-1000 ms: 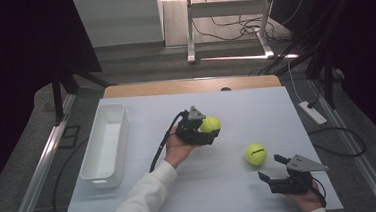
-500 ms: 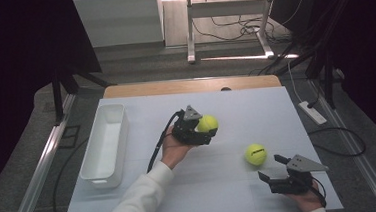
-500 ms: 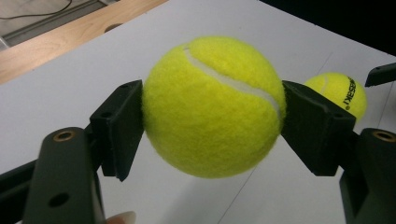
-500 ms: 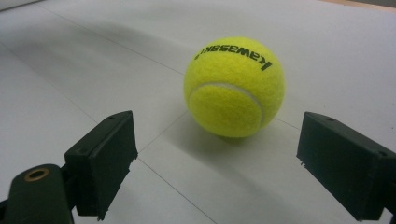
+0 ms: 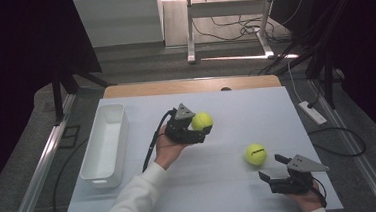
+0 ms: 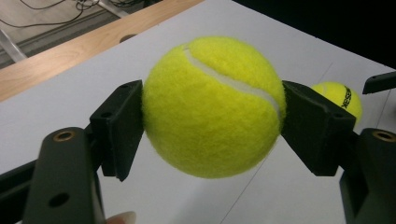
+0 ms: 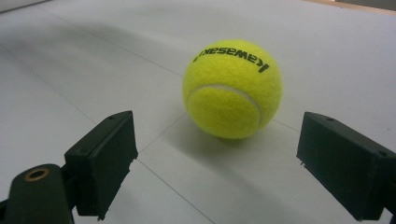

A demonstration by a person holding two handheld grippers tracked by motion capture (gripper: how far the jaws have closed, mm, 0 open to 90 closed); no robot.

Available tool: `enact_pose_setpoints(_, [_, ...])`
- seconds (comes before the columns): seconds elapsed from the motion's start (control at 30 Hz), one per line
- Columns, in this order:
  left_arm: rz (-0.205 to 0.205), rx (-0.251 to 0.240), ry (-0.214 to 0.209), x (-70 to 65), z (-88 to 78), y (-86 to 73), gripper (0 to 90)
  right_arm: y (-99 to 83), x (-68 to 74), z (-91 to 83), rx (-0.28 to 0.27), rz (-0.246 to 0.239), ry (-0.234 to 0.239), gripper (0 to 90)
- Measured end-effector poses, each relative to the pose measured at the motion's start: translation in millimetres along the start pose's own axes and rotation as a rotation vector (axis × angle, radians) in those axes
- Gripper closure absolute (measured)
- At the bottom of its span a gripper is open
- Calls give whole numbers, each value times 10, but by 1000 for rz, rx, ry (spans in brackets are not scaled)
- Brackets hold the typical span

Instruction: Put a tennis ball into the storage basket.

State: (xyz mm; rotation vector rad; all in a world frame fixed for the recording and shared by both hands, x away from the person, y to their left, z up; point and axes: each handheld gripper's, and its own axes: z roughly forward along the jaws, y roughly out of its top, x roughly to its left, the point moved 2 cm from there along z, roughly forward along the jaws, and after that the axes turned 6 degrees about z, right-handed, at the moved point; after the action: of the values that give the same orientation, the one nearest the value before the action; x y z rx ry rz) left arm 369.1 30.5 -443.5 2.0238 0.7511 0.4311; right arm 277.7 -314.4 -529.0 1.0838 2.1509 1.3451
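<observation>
While the person's two forearms come in from the near edge of the table (image 5: 236, 102), the scene reads as follows, left to right.

Far left: a white bin (image 5: 104, 144), long and narrow, stands on the white table surface close to its left edge. Its inside shows nothing but white walls and floor in the high view.

Centre-left: the left gripper (image 5: 201, 130), held by a hand in a white sleeve, sits above the middle of the table, well apart from the bin. A black cable (image 5: 152, 143) trails from it toward the near edge. Its jaws are clamped on a held tennis ball (image 6: 212, 105); in the left gripper view both pads press flat against the ball's two sides, the white seam runs across its upper right, and table surface shows beneath the ball. In the high view the same ball (image 5: 201, 120) shows at the gripper's far right end.

Centre-right: a second tennis ball (image 5: 255, 154) rests on the table, nearer the person and well apart from the held one. Black lettering shows on its upper face in the right gripper view (image 7: 232, 88).

Right: the right gripper (image 5: 269, 169) lies low near the front right corner, pointing at the resting ball. Its jaws stand wide apart, empty, with the ball just ahead of them and untouched.
</observation>
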Motion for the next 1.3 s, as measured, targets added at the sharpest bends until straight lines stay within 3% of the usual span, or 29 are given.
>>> enact_pose_setpoints(0.67, [-16,-33,15,79,-234,-18,264,0,10,4,4,-2,-2,117])
enact_pose_setpoints(1.3, [-20,-35,39,140,-405,-81,264,-6,7,1,5,-2,-4,117])
